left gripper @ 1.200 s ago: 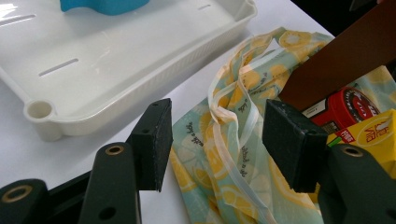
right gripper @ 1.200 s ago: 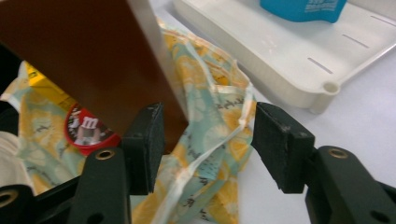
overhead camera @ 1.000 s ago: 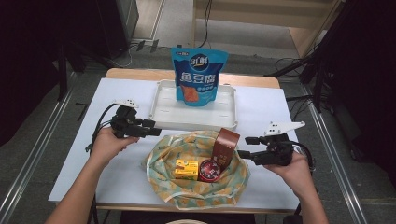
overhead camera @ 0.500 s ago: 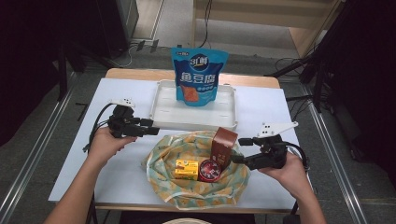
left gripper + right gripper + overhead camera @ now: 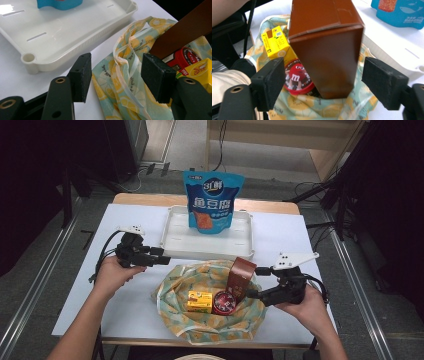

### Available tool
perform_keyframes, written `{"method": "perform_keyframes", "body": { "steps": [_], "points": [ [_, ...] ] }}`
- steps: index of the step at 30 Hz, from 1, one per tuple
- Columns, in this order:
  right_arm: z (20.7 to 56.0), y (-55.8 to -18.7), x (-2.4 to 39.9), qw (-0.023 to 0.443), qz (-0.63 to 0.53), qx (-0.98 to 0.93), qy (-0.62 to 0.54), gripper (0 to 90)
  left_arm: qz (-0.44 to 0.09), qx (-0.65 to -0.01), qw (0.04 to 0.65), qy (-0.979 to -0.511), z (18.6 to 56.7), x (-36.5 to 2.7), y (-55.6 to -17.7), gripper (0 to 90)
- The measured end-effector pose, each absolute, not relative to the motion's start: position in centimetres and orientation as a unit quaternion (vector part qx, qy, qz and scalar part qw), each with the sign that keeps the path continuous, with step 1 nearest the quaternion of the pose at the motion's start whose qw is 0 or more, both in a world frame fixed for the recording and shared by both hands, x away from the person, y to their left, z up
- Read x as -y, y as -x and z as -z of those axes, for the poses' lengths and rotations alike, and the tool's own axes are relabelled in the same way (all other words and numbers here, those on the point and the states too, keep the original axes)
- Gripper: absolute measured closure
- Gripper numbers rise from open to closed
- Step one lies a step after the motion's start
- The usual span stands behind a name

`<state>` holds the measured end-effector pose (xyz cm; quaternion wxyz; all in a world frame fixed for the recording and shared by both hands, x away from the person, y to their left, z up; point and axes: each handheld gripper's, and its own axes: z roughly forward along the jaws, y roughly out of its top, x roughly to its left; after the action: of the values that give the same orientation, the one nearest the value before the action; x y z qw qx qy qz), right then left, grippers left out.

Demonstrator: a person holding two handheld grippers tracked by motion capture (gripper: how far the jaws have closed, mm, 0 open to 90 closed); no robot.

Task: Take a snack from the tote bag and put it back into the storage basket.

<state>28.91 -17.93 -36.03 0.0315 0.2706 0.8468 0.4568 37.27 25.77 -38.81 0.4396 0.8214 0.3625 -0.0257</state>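
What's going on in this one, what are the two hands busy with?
A person works at a white table with a gripper in each hand, around a yellow-patterned cloth bag that holds a brown box, a red round tin and a small yellow box. The right gripper has just been opening its jaws; the brown box stands between them, its pads clear of it. The left gripper is open at the bag's edge. Behind, a blue snack pouch stands in a white tray.

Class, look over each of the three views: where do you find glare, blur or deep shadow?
High view: surroundings beyond the table fall into darkness. Left gripper view: glare on the white tray; the brown box is soft. Right gripper view: the brown box's right edge is blurred; the blue pouch is unsharp.
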Motion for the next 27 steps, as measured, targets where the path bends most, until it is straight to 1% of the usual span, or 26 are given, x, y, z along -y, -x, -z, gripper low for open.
{"method": "perform_keyframes", "body": {
  "steps": [13,14,17,18,19,27],
  "points": [
    [36.5,-30.0,15.2,0.044,-0.464,-0.842,-0.273,20.5,0.034,-0.359,0.445,-0.82,39.1,-26.1,-37.4,42.2],
    [36.4,-30.2,14.7,0.055,-0.468,-0.838,-0.274,23.1,0.04,-0.358,0.452,-0.816,39.0,-26.1,-37.5,42.2],
    [36.3,-30.5,14.3,0.06,-0.472,-0.836,-0.274,31.6,0.041,-0.358,0.453,-0.815,38.9,-26.3,-37.5,42.2],
    [36.3,-30.5,14.3,0.06,-0.472,-0.836,-0.274,31.6,0.041,-0.358,0.453,-0.815,38.9,-26.3,-37.5,42.2],
    [36.2,-30.6,14.3,0.058,-0.475,-0.836,-0.27,37.8,0.041,-0.359,0.454,-0.814,38.8,-26.4,-37.5,42.3],
    [36.2,-30.7,14.8,0.063,-0.476,-0.836,-0.266,40.9,0.034,-0.361,0.448,-0.818,38.8,-26.5,-37.5,42.3]
  ]
}}
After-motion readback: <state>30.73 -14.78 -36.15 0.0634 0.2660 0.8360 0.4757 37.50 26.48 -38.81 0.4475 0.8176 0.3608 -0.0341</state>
